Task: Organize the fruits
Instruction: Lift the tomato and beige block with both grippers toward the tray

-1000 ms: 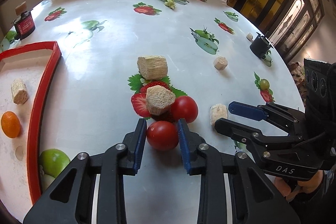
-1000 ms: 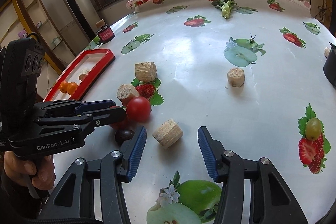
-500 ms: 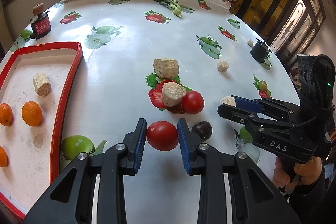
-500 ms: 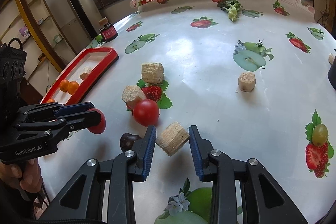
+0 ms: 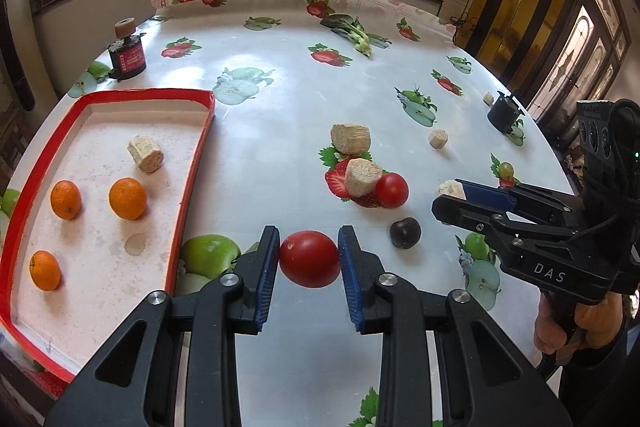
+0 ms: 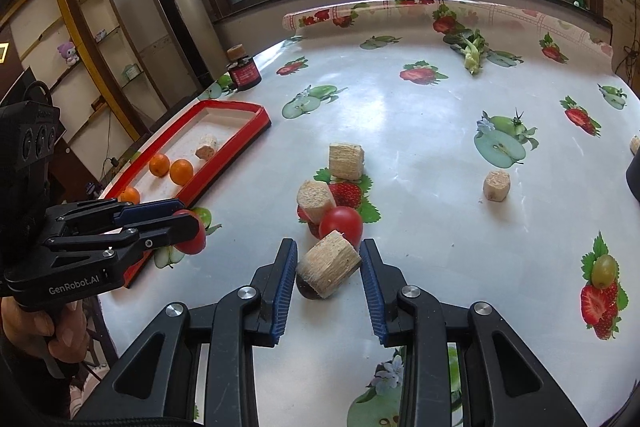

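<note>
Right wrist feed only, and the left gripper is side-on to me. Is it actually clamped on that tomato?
Observer: Yes. In the left wrist view, both pads of the left gripper touch the tomato.
Operator: What's the dark thing behind my block?
Observer: A dark plum, lying on the table, apart from the second tomato.
Operator: And the black object cut off at my right edge?
Observer: A small black container, with a cork piece just behind it.
</note>
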A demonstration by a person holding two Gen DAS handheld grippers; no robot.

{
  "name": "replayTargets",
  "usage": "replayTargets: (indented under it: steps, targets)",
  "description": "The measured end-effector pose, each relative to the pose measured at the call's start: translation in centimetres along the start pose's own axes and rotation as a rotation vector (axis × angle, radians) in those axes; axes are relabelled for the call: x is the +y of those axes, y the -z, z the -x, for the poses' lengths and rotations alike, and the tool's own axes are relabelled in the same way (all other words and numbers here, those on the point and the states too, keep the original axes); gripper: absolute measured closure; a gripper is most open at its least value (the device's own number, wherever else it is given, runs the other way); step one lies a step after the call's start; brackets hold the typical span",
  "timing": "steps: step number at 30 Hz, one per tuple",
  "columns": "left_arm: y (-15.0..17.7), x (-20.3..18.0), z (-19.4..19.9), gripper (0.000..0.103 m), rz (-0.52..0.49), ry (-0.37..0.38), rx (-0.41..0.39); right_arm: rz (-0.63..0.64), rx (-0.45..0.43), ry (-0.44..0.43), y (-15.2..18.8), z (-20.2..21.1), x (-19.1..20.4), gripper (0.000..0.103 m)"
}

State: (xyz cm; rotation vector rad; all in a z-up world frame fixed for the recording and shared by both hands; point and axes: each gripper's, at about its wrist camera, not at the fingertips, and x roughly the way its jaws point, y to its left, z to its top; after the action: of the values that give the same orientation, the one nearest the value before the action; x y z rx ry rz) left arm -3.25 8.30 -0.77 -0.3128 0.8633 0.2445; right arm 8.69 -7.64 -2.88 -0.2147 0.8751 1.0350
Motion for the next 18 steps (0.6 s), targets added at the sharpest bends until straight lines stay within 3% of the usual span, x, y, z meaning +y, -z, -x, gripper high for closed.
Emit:
replayTargets:
  steps: [18]
  targets:
    - [1.9,4.4,4.0,0.075,0.079,-0.063,-0.059,0.082,-0.004,-0.048,-0.7,-0.1,4.9,0.070]
